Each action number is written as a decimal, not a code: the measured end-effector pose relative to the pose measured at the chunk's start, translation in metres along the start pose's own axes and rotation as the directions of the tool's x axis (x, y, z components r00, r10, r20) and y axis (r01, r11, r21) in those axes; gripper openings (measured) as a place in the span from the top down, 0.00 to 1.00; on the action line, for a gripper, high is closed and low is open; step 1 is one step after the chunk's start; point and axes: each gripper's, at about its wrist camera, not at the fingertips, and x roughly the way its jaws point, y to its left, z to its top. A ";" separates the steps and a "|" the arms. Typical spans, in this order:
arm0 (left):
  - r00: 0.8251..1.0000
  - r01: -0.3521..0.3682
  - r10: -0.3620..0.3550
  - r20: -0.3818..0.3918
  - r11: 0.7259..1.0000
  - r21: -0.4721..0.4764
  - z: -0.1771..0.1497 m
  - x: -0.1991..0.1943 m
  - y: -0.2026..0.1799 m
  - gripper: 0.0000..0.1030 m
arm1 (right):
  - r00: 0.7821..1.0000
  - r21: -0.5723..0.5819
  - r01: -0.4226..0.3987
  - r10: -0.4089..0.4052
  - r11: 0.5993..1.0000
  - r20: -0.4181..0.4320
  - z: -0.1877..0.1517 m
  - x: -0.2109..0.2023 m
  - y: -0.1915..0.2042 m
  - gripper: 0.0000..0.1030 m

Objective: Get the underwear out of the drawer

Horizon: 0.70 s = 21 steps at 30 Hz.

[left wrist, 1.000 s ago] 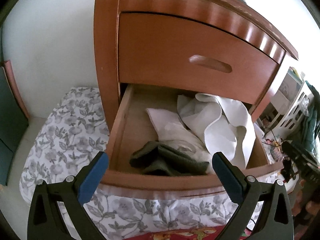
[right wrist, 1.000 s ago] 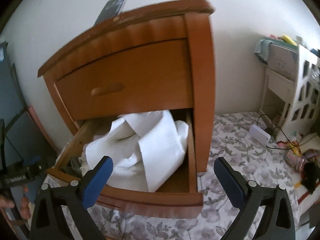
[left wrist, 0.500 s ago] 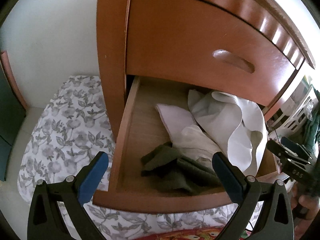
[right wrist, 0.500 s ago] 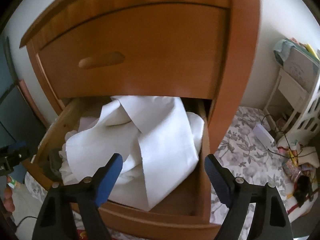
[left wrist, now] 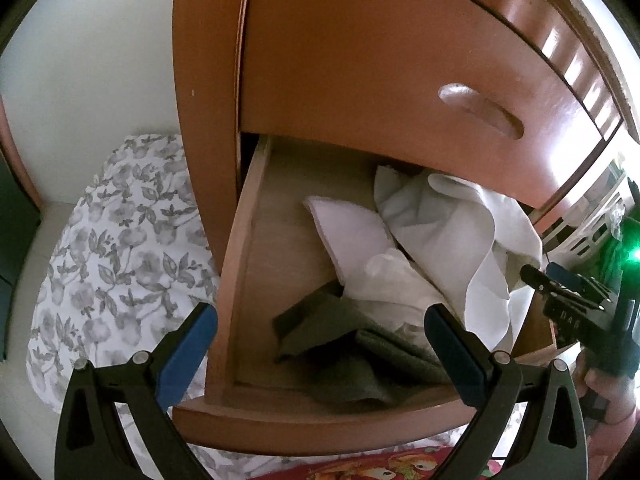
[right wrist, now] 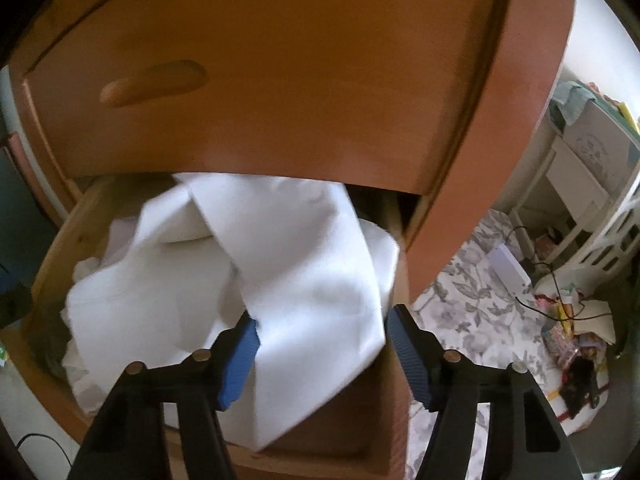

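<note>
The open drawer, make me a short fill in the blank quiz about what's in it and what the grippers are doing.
1. The open drawer is the ____ of the nightstand's two.
2. The garment between the closing jaws of the right gripper is ____ in colour.
3. The dark green cloth lies near the drawer's ____ edge.
4. The left gripper holds ____.

Missing words: lower; white; front; nothing
</note>
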 end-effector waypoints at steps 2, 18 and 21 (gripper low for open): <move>1.000 0.004 -0.004 -0.003 1.000 -0.006 -0.001 0.001 0.001 0.00 | 1.000 0.018 0.006 -0.006 1.000 0.000 -0.001 0.000 -0.005 0.41; 0.990 0.055 -0.041 -0.132 0.993 0.104 -0.001 0.009 -0.003 0.04 | 0.999 0.013 -0.021 0.021 1.000 -0.024 -0.001 0.012 -0.008 0.72; 0.983 0.076 -0.049 -0.177 0.986 0.148 -0.002 0.013 -0.011 0.09 | 0.999 0.015 -0.031 0.031 0.999 -0.027 -0.002 0.011 -0.009 0.75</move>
